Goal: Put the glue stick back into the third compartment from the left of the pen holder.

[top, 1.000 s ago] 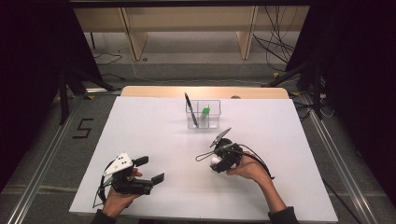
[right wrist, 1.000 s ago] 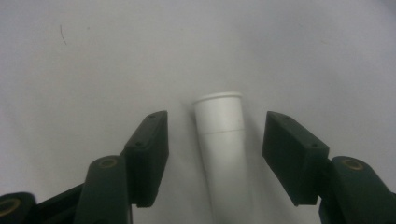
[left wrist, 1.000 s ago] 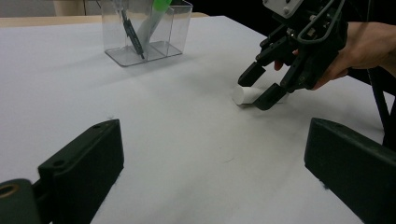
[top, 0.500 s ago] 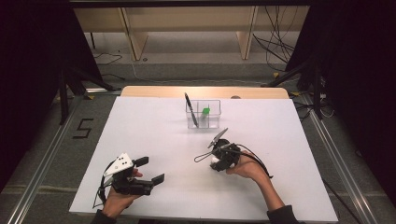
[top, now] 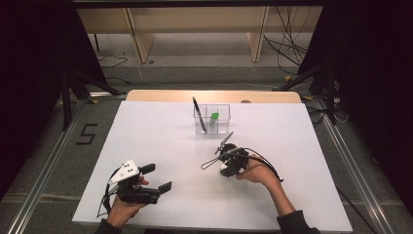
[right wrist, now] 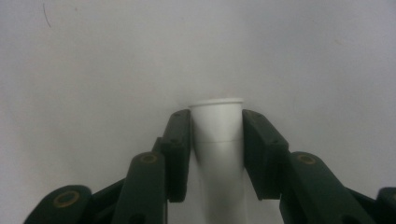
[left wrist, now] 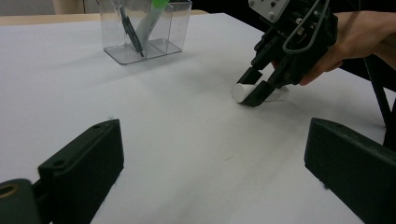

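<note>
The right gripper (right wrist: 215,140) is lying low on the white table (top: 160,141) — its jaws have just been closing and are now clamping a white cylinder (right wrist: 218,135) lying there. The left gripper (top: 158,178) is resting well apart, jaws spread — gripping nothing.

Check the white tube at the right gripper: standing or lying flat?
Lying flat: the white tube rests lengthwise on the table, round end showing between the right gripper jaws, which have just been closing.
</note>
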